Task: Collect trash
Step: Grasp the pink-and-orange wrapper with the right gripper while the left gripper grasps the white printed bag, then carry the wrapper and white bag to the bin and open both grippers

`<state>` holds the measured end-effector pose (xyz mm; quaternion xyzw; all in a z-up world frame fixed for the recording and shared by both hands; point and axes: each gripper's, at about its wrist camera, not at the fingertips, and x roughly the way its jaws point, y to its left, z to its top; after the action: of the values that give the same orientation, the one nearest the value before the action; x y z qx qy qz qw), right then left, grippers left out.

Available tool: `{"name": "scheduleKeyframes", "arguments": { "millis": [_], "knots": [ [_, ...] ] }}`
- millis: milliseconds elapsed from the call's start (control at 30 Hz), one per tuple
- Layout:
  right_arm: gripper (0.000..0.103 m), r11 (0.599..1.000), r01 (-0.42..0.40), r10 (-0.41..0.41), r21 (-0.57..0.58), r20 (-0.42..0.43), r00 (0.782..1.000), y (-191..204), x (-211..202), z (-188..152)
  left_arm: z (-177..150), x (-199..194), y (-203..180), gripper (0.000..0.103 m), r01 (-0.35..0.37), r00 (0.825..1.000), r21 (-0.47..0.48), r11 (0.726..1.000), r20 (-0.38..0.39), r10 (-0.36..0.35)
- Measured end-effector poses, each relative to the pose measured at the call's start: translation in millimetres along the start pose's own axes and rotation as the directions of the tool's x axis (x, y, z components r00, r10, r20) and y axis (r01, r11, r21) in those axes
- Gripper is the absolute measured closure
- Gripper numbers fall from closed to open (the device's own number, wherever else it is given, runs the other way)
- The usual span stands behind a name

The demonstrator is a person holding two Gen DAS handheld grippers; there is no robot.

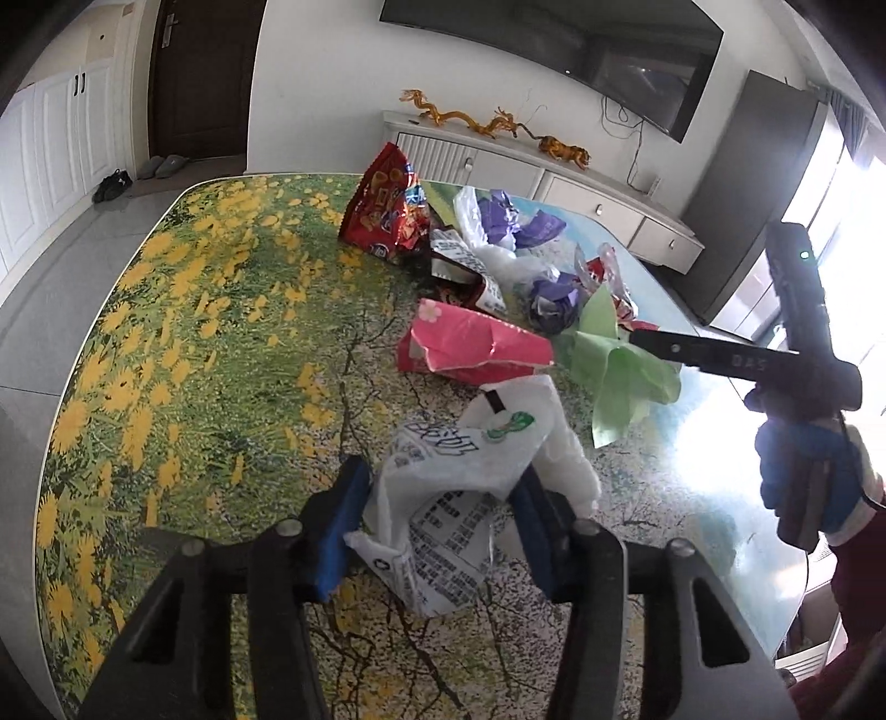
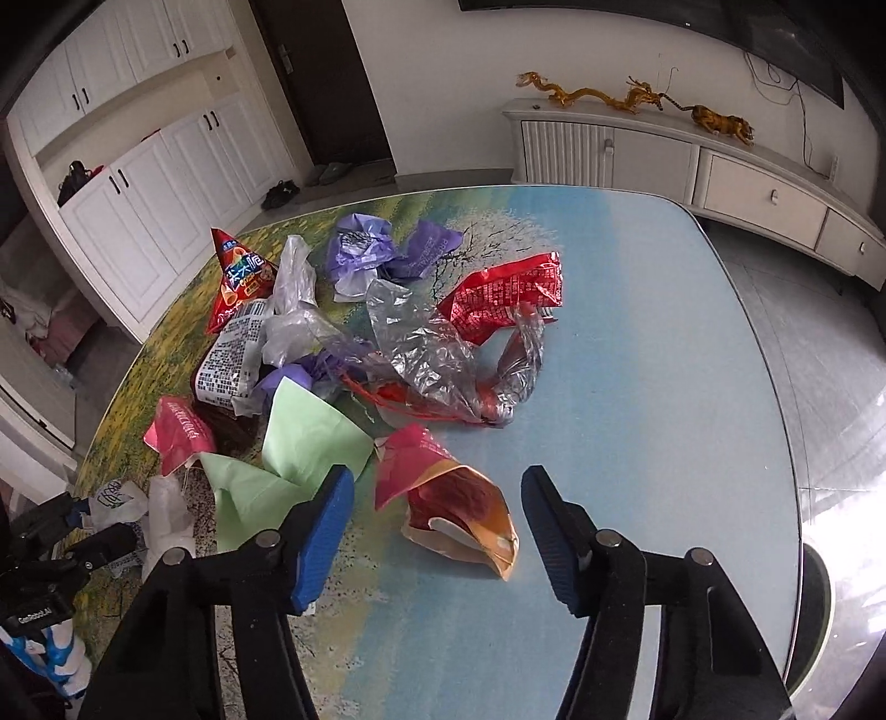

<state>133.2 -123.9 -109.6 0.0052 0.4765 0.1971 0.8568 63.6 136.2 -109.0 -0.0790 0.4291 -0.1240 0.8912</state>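
Floral table (image 1: pixel 194 310), orange-lined wrapper (image 2: pixel 459 515) right-view only

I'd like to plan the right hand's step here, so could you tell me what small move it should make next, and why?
Probably close the right gripper on the torn pink-and-orange wrapper. The wrapper lies on the table between the open blue pads, which do not touch it yet, and the left gripper already clamps a white plastic bag.

television (image 1: pixel 554 39) cut off at top, bag print (image 1: pixel 443 559) unreadable

Printed table (image 2: pixel 664 332); wrappers (image 2: pixel 504 302), plastic bags (image 2: pixel 360 252) scattered.
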Motion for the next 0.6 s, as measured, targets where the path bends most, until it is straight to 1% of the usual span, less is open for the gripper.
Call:
{"name": "scheduleKeyframes", "arguments": {
  "millis": [67,133,367,500,600],
  "knots": [
    [0.05,1.0,-0.001,0.001,-0.011,-0.005,1.0,-1,3,-1,-1,-4,1,0.058,0.004,1.0,-0.012,1.0,0.008,-0.003],
    [0.057,1.0,0.007,-0.008,-0.026,-0.007,1.0,-2,7,-2,-2,-8,1,0.059,0.006,1.0,-0.023,1.0,0.017,-0.005],
    [0.06,1.0,-0.015,0.015,-0.02,0.01,1.0,-5,-1,-8,-3,-28,2,0.06,-0.009,0.998,-0.052,0.999,0.055,0.012],
    [0.061,0.999,-0.035,0.035,0.009,0.047,0.998,-13,-21,-15,2,-39,-2,0.06,-0.023,0.997,-0.046,0.999,0.077,0.026],
    [0.061,0.999,-0.041,0.039,0.029,0.083,0.996,-22,-43,-22,9,-48,-14,0.06,-0.024,0.995,-0.017,1.0,0.099,0.025]
  ]
}}
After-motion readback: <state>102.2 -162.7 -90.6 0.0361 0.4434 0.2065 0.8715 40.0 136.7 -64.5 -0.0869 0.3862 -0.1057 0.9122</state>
